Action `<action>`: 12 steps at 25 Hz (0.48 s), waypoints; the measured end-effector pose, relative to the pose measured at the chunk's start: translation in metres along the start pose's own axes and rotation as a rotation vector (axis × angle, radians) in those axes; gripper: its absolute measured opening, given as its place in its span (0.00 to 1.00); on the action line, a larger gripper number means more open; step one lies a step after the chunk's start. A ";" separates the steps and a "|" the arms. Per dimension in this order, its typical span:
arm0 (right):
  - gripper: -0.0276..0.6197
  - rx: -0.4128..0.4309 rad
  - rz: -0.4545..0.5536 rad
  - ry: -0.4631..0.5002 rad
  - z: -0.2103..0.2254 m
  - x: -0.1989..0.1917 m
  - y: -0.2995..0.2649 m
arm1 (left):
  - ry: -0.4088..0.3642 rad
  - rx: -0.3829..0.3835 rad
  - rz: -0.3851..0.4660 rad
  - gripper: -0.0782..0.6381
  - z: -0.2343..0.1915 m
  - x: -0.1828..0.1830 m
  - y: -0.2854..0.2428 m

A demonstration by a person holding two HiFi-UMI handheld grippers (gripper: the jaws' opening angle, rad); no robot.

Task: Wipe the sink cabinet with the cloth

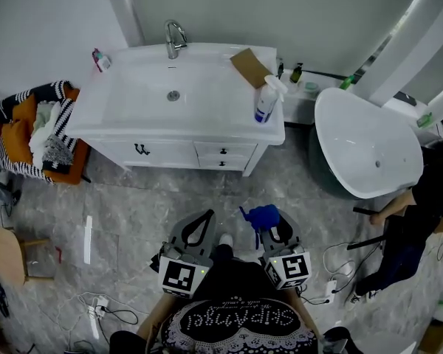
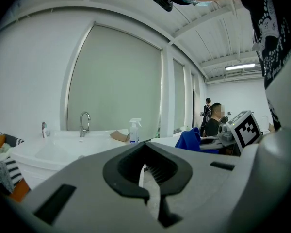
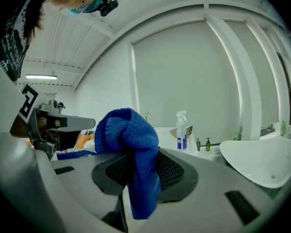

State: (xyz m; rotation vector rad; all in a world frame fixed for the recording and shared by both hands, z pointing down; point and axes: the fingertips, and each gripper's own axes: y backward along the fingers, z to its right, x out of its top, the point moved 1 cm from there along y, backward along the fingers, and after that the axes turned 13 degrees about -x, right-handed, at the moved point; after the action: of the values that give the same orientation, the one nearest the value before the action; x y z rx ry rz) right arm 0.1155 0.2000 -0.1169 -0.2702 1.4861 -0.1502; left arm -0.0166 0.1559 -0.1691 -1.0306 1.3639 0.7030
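Observation:
The white sink cabinet (image 1: 177,153) stands ahead of me across the grey floor, with a chrome faucet (image 1: 175,39) at its back. My right gripper (image 1: 269,228) is shut on a blue cloth (image 1: 262,215), held low near my body, well short of the cabinet. In the right gripper view the blue cloth (image 3: 131,144) bunches above the jaws and hangs down between them. My left gripper (image 1: 208,214) is beside it, shut on nothing. The left gripper view shows the left gripper (image 2: 144,145) with its tips touching, and the sink (image 2: 53,147) beyond.
A spray bottle (image 1: 266,102) and a cardboard piece (image 1: 251,66) sit on the sink's right side. A white bathtub (image 1: 365,142) is to the right, with a person (image 1: 421,205) beside it. A chair with orange cushions (image 1: 37,131) stands left of the cabinet. Cables (image 1: 96,304) lie on the floor.

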 end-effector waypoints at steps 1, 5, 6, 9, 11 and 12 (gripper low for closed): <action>0.22 -0.001 -0.001 -0.002 0.001 0.000 -0.001 | -0.001 0.006 0.005 0.11 -0.002 0.002 -0.001; 0.22 -0.002 -0.006 -0.006 0.003 -0.001 0.000 | -0.003 0.025 0.000 0.11 -0.007 0.007 0.001; 0.22 -0.003 -0.007 -0.005 0.003 -0.001 0.000 | -0.002 0.031 0.002 0.11 -0.009 0.007 0.003; 0.22 -0.006 -0.007 0.000 0.004 -0.002 -0.001 | -0.003 0.041 -0.001 0.11 -0.016 0.005 0.005; 0.22 -0.011 -0.009 0.001 0.004 -0.002 -0.004 | -0.012 0.046 0.004 0.11 -0.022 0.005 0.004; 0.22 -0.014 -0.011 0.001 0.005 -0.003 -0.005 | -0.015 0.046 0.008 0.11 -0.024 0.005 0.003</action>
State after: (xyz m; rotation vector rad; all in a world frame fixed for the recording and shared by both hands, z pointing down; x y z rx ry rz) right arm 0.1204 0.1962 -0.1127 -0.2898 1.4876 -0.1490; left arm -0.0293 0.1353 -0.1729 -0.9822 1.3655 0.6813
